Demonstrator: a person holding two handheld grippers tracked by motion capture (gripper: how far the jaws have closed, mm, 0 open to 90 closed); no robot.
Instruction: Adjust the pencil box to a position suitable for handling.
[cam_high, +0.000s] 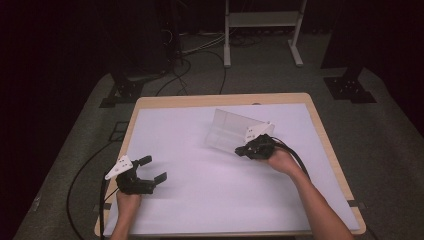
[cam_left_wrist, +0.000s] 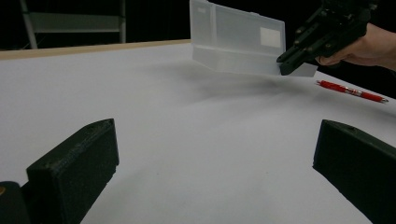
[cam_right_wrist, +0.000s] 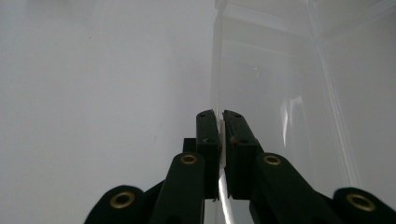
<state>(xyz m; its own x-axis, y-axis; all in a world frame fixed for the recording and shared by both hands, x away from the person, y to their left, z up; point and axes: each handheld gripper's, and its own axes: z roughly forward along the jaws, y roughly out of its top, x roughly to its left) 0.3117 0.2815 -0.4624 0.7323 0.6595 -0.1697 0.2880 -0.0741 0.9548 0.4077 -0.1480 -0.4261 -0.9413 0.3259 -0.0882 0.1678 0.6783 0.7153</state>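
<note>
My right hand-held gripper (cam_right_wrist: 222, 122) pinches the clear box (cam_right_wrist: 299, 88) wall; left hand-held gripper (cam_high: 150, 170) spread, its view catching a red pen (cam_left_wrist: 351, 91).

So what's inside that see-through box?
The box looks empty: the right gripper view shows only clear walls and a divider. The right tongs pinch one wall. The far corners blur, so something tiny could be missed. A red pen lies outside, on the table.
</note>
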